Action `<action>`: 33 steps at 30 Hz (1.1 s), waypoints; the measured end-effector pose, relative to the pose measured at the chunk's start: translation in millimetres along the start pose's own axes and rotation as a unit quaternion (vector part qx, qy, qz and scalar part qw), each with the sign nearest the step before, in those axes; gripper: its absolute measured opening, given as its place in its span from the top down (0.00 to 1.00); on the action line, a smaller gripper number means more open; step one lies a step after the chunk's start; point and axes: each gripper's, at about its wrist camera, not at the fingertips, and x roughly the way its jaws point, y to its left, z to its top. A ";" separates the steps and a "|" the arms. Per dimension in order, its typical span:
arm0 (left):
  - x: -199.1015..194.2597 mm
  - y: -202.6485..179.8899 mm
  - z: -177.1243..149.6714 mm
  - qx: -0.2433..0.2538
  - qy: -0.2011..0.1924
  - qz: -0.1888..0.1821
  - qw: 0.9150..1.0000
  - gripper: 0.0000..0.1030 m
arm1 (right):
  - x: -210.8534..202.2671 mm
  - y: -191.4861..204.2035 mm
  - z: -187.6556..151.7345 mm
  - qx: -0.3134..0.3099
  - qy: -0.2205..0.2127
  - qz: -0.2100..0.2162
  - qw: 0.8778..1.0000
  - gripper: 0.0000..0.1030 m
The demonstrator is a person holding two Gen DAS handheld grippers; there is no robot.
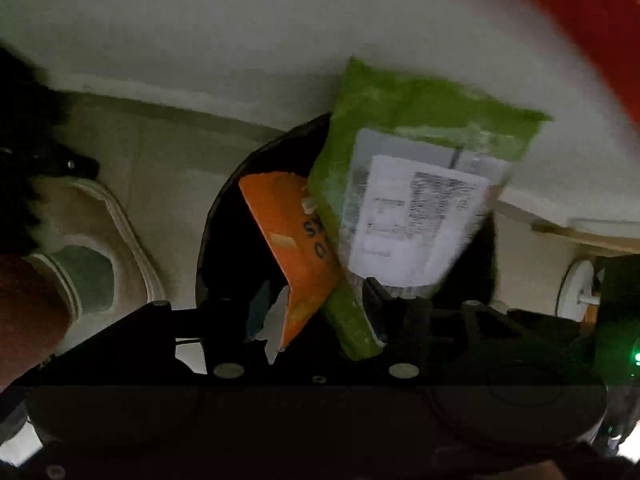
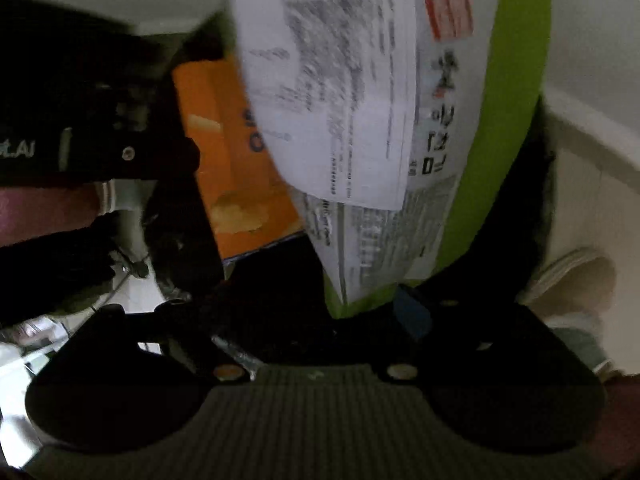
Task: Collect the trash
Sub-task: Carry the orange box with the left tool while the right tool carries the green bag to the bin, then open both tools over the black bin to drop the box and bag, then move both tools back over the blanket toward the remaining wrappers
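My left gripper (image 1: 320, 312) hangs over a black bin (image 1: 224, 240), shut on an orange snack wrapper (image 1: 288, 240) that sticks out forward from its jaws. A green package with a white label (image 1: 412, 184) is blurred; its narrow lower end lies in the same jaws, against the right finger. In the right wrist view the green package (image 2: 508, 100) fills the middle. Its bottom edge rests between the wide-apart fingers of my right gripper (image 2: 316, 312), touching the blue pad. The orange wrapper (image 2: 224, 140) and the left gripper (image 2: 100, 140) show at the left.
A person's foot in a beige slipper (image 1: 92, 248) stands left of the bin on the pale floor; the right wrist view shows a slipper (image 2: 572, 280) at the right. A white wall rises behind the bin. Something red (image 1: 580, 20) fills the top right corner.
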 end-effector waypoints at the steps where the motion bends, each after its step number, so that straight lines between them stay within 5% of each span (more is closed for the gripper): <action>1: -8.0 -2.8 -1.8 0.005 -0.010 -0.002 1.000 0.51 | -9.4 4.5 -2.1 -0.013 -0.005 -0.003 1.000 0.10; 10: -107.2 -17.0 -37.9 0.055 -0.120 -0.025 0.991 0.46 | -123.1 48.9 -27.9 -0.099 -0.145 -0.031 0.984 0.10; 18: -200.9 -35.7 -68.8 0.090 -0.231 -0.043 0.968 0.40 | -217.9 73.3 -76.4 -0.123 -0.301 -0.041 0.945 0.09; 28: -302.8 -59.5 -104.0 0.128 -0.346 -0.068 0.927 0.24 | -300.6 100.5 -130.5 -0.119 -0.447 -0.062 0.885 0.09; 33: -354.3 -70.7 -102.2 0.152 -0.423 -0.077 0.890 0.15 | -346.9 110.0 -143.2 -0.126 -0.516 -0.078 0.844 0.07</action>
